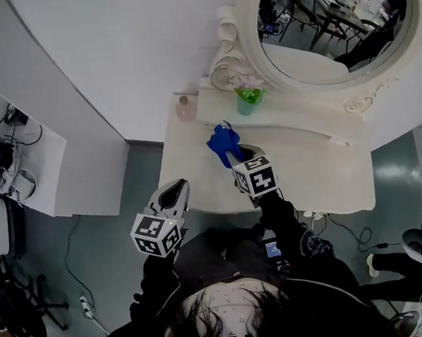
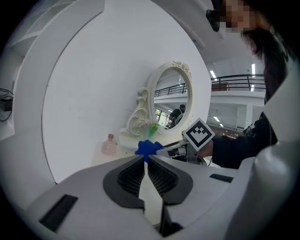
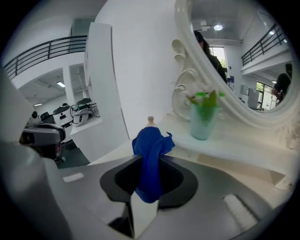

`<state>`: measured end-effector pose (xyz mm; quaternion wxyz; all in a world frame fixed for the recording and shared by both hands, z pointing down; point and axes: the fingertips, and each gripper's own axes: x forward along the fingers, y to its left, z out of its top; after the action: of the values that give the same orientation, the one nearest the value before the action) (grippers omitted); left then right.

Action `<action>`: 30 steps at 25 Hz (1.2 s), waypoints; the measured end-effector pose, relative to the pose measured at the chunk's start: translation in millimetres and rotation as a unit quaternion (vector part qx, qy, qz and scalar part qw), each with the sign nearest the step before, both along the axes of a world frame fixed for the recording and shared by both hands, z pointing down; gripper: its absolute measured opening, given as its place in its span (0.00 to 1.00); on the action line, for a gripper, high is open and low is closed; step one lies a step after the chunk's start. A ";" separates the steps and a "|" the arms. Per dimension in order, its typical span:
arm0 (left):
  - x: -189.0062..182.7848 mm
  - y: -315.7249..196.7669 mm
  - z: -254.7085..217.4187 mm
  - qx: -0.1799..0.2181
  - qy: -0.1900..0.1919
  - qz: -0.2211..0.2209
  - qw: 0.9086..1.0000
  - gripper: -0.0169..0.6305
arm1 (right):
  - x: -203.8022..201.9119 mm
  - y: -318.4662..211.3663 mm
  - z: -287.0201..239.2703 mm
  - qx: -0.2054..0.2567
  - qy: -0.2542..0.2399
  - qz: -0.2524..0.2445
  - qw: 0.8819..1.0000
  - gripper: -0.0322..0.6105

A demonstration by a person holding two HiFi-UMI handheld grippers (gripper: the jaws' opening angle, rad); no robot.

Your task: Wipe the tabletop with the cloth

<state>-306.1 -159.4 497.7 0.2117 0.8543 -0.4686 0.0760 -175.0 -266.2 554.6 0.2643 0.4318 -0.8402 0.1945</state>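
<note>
A blue cloth point(image 1: 224, 144) is pinched in my right gripper point(image 1: 238, 159), which hovers over the middle of the cream dressing tabletop point(image 1: 320, 182). In the right gripper view the cloth point(image 3: 151, 157) bunches up between the shut jaws and sticks out in front. My left gripper point(image 1: 172, 196) hangs at the table's front left edge, jaws together with nothing in them. The left gripper view shows its gripper point(image 2: 145, 165) pointing toward the cloth point(image 2: 148, 147) and the right gripper's marker cube point(image 2: 200, 134).
A pink bottle point(image 1: 184, 108) stands at the table's back left corner. A green cup with flowers point(image 1: 248, 98) sits on the raised shelf under the oval mirror point(image 1: 334, 26). White cabinets point(image 1: 30, 162) are at left; cables lie on the floor.
</note>
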 end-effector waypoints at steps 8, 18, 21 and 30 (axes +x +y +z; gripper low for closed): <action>-48.1 19.4 4.5 -0.007 0.011 -0.040 0.999 0.03 | -130.7 34.9 33.6 -0.024 0.021 -0.094 0.995 0.19; -85.1 36.7 7.6 -0.010 0.008 -0.074 0.997 0.03 | -176.7 69.3 99.7 -0.053 0.102 -0.153 0.982 0.19; -85.5 38.0 11.1 -0.013 0.008 -0.072 0.997 0.03 | -162.4 70.3 112.3 -0.053 0.120 -0.146 0.981 0.19; -43.1 29.5 12.9 -0.013 0.004 -0.029 0.999 0.03 | -100.1 65.7 116.8 -0.043 0.143 -0.108 0.983 0.19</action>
<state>-349.2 -129.9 510.6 0.2262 0.8380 -0.4913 0.0727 -275.0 -200.4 671.5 0.4196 0.3504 -0.8261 0.1369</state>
